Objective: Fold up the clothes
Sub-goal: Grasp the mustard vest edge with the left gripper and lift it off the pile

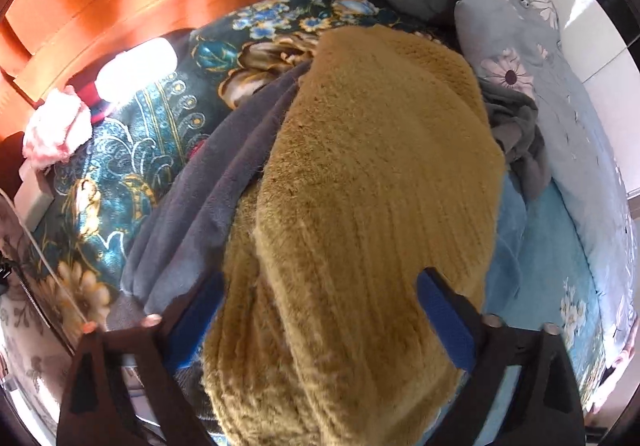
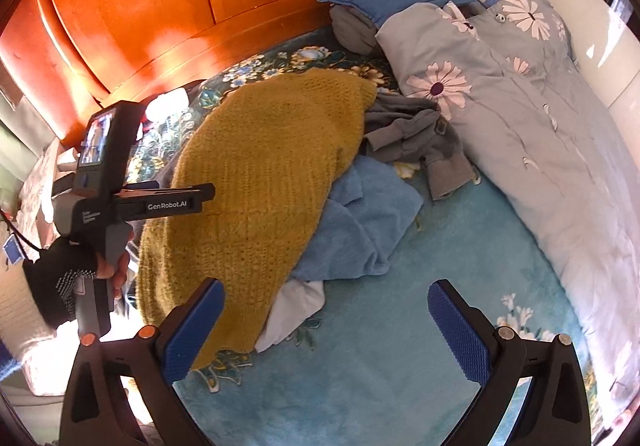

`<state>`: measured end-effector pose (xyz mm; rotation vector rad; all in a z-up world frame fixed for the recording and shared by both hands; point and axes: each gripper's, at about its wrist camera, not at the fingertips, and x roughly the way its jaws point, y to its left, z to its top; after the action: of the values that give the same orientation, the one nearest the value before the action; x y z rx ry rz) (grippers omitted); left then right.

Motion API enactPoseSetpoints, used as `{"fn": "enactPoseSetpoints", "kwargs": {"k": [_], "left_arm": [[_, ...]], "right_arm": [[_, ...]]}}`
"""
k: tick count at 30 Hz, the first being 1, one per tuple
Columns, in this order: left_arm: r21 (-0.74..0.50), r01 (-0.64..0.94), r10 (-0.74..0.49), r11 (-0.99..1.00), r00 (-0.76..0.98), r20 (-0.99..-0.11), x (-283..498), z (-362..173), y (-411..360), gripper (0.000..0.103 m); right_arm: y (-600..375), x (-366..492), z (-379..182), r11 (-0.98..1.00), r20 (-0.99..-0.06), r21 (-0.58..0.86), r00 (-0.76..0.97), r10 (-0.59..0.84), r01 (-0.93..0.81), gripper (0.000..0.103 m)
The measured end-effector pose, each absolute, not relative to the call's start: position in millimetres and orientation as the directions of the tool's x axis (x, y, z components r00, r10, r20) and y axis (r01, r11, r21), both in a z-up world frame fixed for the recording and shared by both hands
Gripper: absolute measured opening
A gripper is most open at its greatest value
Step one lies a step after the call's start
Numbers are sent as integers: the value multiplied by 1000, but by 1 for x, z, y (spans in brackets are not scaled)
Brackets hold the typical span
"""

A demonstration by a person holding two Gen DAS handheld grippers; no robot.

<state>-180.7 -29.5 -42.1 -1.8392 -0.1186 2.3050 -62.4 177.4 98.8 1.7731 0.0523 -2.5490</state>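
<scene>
While the left gripper (image 1: 320, 302) stands spread around the mustard sweater (image 2: 264, 182) heaped near the bed's (image 2: 400, 386) headboard edge, blue (image 2: 360, 218) and grey garments (image 2: 416, 134) lie crumpled rightward and the right gripper (image 2: 326, 330) gapes empty, so folding looks barely begun

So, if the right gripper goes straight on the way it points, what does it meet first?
Probably the teal bedsheet: the open right gripper points at bare sheet. The blue towel lies further on, slightly left; depth is unclear.

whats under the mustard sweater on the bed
A light blue garment, a white cloth and purple-grey fleece stick out from under the mustard sweater. How far they extend beneath is covered.
</scene>
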Motion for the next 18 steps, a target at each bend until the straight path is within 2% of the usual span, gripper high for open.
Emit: {"fn": "enactPoseSetpoints", "kwargs": {"k": [1,3,5,7,9,12,18], "left_arm": [[-177,-93,192,-980,-198,-961,-182,-45,-29,73],[-186,-73,196,-980,-163,-967,-184,-50,-30,59],[-201,-52,207,-978,-157,-966,-184,-49,-30,49],[-209,-45,213,-977,-163,-963,-182,-45,-29,31],[-232,-46,236,-972,-170,-957,-180,-39,-26,21],[-280,-49,284,-959,-180,-942,-176,-30,-26,16],[-333,-134,356,-933,-221,-908,-161,6,-13,15]], "right_arm": [[179,-64,100,-999,-937,-6,-348,-9,42,103],[183,-65,101,-999,-937,-8,-350,-5,34,103],[185,-65,102,-999,-936,-12,-352,0,30,103],[187,-65,103,-1000,-935,-16,-355,6,26,103],[189,-65,104,-1000,-934,-20,-357,11,22,103],[194,-63,107,-1000,-932,-18,-362,15,4,103],[199,-55,115,-1000,-922,-12,-386,15,-11,103]]}}
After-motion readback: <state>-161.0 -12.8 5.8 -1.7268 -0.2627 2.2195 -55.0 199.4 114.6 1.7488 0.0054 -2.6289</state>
